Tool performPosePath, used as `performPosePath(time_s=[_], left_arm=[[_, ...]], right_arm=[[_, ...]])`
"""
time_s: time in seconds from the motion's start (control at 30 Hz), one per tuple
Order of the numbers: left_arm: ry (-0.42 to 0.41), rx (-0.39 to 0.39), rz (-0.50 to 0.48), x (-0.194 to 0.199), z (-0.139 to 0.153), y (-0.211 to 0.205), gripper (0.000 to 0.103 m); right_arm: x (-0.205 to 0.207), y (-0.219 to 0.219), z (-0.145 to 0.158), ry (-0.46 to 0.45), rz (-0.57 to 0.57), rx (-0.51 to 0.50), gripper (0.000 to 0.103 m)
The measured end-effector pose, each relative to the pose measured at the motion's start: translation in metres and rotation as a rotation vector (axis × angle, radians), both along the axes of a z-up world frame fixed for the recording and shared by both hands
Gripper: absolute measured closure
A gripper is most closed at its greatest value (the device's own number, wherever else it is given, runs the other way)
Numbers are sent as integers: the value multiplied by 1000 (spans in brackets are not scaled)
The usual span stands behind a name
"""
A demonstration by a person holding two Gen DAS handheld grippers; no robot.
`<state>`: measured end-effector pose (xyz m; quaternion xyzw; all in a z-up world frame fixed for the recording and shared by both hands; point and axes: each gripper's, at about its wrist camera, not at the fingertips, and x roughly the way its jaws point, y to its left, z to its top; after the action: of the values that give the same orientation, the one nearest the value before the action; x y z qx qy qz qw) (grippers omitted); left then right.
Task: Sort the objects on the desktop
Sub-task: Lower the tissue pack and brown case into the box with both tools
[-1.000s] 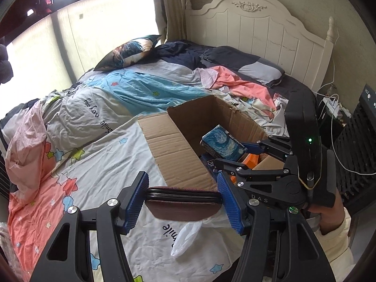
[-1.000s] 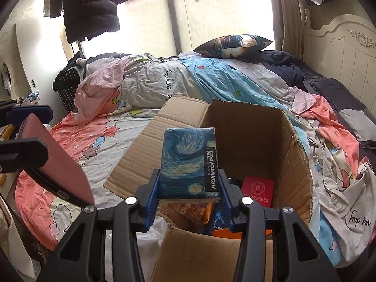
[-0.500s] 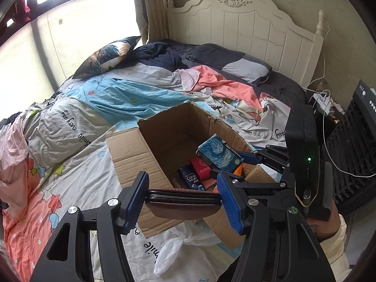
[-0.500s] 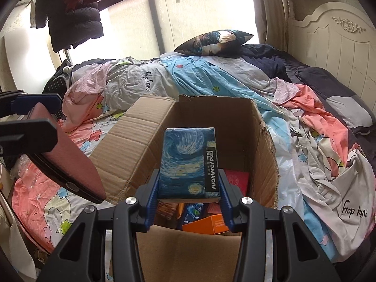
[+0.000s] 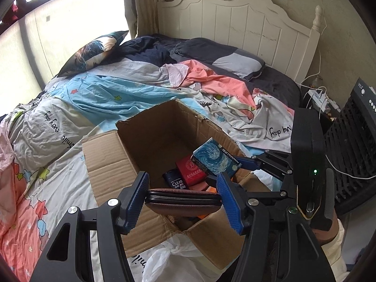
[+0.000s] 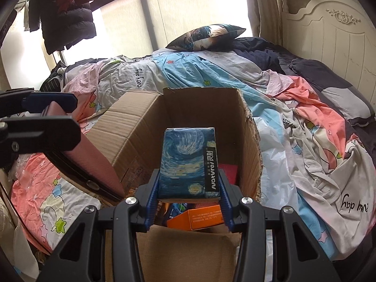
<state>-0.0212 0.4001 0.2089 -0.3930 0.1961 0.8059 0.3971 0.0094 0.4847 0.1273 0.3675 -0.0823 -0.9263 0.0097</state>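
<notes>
An open cardboard box (image 5: 105,159) (image 6: 131,127) lies on the bed. Inside it are a red booklet (image 5: 191,170) (image 6: 229,171), a dark bottle marked CLEAR (image 5: 175,181) and an orange carton (image 6: 204,217). My left gripper (image 5: 183,198) is shut on a brown leather wallet (image 5: 183,202) (image 6: 94,162), held flat over the box's near left edge. My right gripper (image 6: 188,199) is shut on a blue starry-night tissue pack (image 6: 188,162) (image 5: 215,161), held above the box's opening near its right side.
Rumpled star-print bedding (image 5: 70,108) surrounds the box. A white headboard (image 5: 235,21) stands behind, a patterned cushion (image 6: 206,36) at the back. A white plastic bag (image 5: 164,260) lies by the box's near corner. A black crate (image 5: 352,150) and cables sit right of the bed.
Both grippers have moved in over the box and a little lower, each keeping its grip. The box now shows more of its inside, with the booklet and bottle in view.
</notes>
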Motion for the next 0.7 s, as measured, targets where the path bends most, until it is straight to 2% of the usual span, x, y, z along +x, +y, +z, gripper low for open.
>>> performPosePath(time_s=[0.7], left_arm=[[-92,-28,-20,-21,-44,18,41]], right_arm=[[-6,15,-9,-23,-7,35,61]])
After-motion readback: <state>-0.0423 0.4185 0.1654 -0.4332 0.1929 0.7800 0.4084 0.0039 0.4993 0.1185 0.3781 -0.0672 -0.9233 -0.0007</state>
